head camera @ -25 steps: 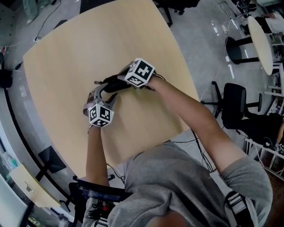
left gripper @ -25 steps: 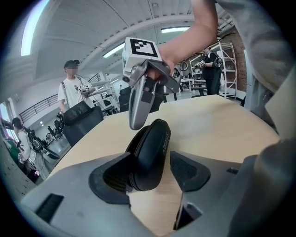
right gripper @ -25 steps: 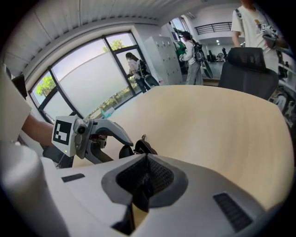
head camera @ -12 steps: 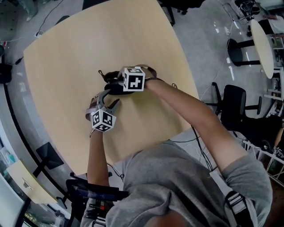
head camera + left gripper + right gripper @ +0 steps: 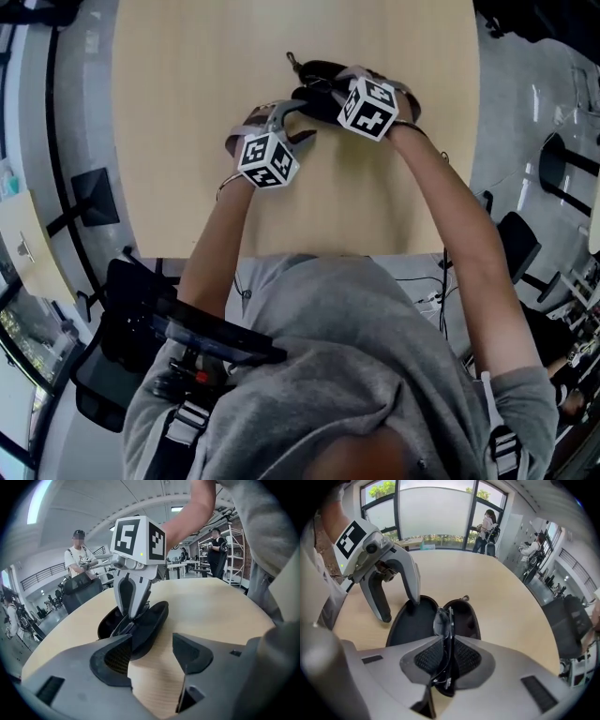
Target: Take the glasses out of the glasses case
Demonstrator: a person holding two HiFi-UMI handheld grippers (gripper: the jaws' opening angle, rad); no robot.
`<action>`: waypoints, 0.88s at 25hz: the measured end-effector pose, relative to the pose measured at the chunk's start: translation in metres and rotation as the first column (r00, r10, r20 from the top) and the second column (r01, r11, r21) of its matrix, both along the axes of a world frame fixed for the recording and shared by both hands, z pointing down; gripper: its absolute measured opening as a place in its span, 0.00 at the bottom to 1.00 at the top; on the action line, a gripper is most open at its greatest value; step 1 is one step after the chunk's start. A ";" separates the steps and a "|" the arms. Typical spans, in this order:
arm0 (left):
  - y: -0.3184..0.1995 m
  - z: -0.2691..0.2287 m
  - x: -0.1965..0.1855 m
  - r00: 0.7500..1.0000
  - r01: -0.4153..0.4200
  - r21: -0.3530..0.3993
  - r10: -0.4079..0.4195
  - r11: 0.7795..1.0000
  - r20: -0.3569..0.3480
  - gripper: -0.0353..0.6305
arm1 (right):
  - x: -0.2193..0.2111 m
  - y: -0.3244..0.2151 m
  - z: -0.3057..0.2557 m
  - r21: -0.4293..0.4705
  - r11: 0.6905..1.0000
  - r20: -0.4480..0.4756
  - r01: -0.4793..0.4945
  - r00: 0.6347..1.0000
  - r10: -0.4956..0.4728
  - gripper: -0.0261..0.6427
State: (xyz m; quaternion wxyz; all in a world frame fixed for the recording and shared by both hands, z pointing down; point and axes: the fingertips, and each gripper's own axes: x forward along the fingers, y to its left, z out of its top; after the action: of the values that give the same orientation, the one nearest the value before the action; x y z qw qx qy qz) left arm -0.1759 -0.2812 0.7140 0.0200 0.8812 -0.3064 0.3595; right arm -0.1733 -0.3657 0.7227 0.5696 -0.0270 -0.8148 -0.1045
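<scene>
A black glasses case lies open on the beige table. Dark folded glasses stand on edge over its hinge. My right gripper points steeply down over the case, its jaws opening, with the glasses running between the pads, which still touch them. In the head view the right gripper sits on the case. My left gripper is open at the case's near end. One of its fingers is inside the case half and the other is outside on the table.
The table's near edge runs just in front of the person's body. Office chairs stand on the grey floor to the right. People stand beyond the table's far side, and more are by the windows.
The right gripper has rolled and sunk onto the open case. The left gripper stays at the case's near end. The head view has swung, so the table looks turned.
</scene>
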 end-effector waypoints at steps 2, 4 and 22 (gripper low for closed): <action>0.008 0.004 -0.005 1.000 0.011 -0.011 -0.011 1.000 -0.004 0.46 | -0.005 0.003 -0.001 0.036 0.999 0.000 -0.001 1.000 0.001 0.08; 0.014 0.005 -0.009 0.999 0.033 -0.024 -0.033 0.999 -0.021 0.46 | -0.008 0.009 -0.004 0.054 0.999 -0.002 0.004 1.000 -0.004 0.08; 0.032 -0.049 -0.030 0.921 0.208 -0.063 -0.217 0.976 -0.325 0.46 | -0.011 0.040 -0.069 0.087 0.994 0.142 -0.071 0.988 0.059 0.08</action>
State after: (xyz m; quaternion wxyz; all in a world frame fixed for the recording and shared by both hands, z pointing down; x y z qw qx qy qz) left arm -0.2061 -0.2496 0.6647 0.1221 0.8900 -0.3874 0.2069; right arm -0.1839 -0.3254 0.6533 0.5151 0.0332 -0.8474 -0.1248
